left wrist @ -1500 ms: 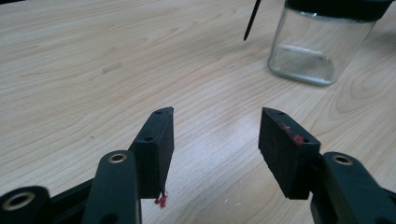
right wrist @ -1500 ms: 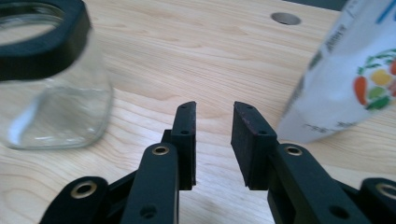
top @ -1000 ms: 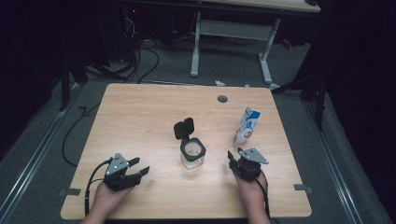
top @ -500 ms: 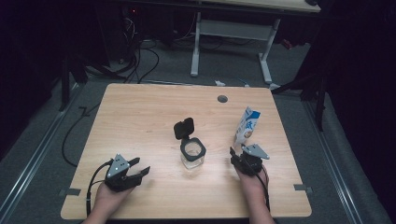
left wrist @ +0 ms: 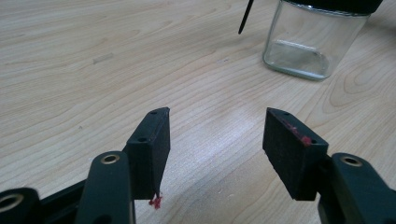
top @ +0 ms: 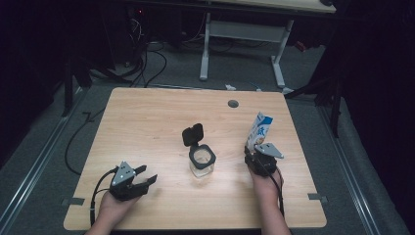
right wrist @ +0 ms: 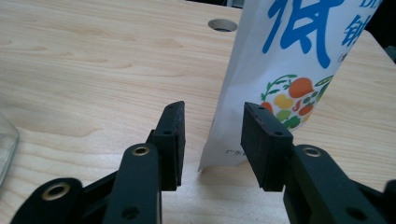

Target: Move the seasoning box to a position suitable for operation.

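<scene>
We are finding the table (top: 147,127) bearing the carton (right wrist: 289,70) upright at its right, the open jar (top: 201,161) left of it, and our right gripper (right wrist: 212,140), jaws narrowing but touching nothing, needing to straddle the carton squarely, while our left gripper (left wrist: 215,140) is idling spread near.

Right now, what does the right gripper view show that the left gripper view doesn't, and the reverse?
Right gripper view alone: the white pouch with blue characters and printed vegetables, standing just beyond the right gripper, whose jaws have just been closing with nothing pressed between them; also the round hole in the tabletop.

Left gripper view alone: the left gripper, open over bare wood.

Both: the wooden table and the glass jar.
</scene>
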`<state>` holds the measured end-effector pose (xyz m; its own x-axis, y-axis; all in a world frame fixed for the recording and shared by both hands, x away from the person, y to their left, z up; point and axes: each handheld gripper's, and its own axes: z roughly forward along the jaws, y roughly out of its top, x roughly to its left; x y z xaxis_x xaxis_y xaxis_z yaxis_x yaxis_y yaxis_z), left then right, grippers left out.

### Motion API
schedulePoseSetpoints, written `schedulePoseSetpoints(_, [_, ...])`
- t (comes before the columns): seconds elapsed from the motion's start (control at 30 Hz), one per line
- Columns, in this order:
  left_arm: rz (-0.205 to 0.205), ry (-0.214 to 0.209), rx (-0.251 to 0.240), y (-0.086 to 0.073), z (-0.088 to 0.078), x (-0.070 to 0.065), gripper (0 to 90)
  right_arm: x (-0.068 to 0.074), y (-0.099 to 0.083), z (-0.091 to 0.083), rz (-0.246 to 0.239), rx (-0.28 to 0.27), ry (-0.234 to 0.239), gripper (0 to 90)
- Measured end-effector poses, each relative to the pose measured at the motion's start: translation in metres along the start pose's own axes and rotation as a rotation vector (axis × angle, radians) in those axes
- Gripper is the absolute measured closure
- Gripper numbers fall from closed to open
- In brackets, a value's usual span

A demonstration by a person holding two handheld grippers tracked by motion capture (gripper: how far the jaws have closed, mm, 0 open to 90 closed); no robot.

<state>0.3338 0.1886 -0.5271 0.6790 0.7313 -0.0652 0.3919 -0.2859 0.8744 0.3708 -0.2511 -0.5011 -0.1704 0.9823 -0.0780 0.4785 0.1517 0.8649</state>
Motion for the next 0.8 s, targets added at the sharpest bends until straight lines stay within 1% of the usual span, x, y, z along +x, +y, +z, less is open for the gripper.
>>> schedulePoseSetpoints(0.17, [0.002, 0.002, 0.0, -0.0003, -0.0005, 0.0014, 41.8, -0.0013, 0.003, 0.0038, 0.015, -0.001, -0.001, 64.7])
schedulePoseSetpoints(0.33, [0.003, 0.006, -0.006, -0.0003, -0.0003, 0.0009, 41.5, -0.0023, 0.0054, 0.0056, 0.024, -0.018, -0.016, 70.9])
schedulePoseSetpoints(0.4, [0.006, 0.007, -0.005, -0.0003, -0.0002, 0.0003, 41.5, -0.0023, 0.0054, 0.0065, 0.031, -0.007, -0.021, 72.8])
schedulePoseSetpoints(0.43, [0.008, 0.005, -0.004, -0.0003, -0.0003, 0.0001, 41.5, -0.0024, 0.0052, 0.0071, 0.035, -0.004, -0.013, 73.6])
schedulePoseSetpoints(0.5, [0.01, 0.005, -0.006, -0.0003, -0.0003, -0.0003, 41.4, -0.0021, 0.0053, 0.0077, 0.033, -0.001, -0.016, 75.3])
schedulePoseSetpoints(0.7, [0.011, 0.005, -0.006, -0.0003, -0.0007, -0.0005, 41.3, -0.0016, 0.0075, 0.0092, 0.052, 0.011, -0.035, 80.3])
schedulePoseSetpoints(0.8, [0.012, 0.006, -0.006, -0.0003, -0.0008, -0.0004, 41.3, -0.0017, 0.0084, 0.0097, 0.046, 0.014, -0.036, 84.3])
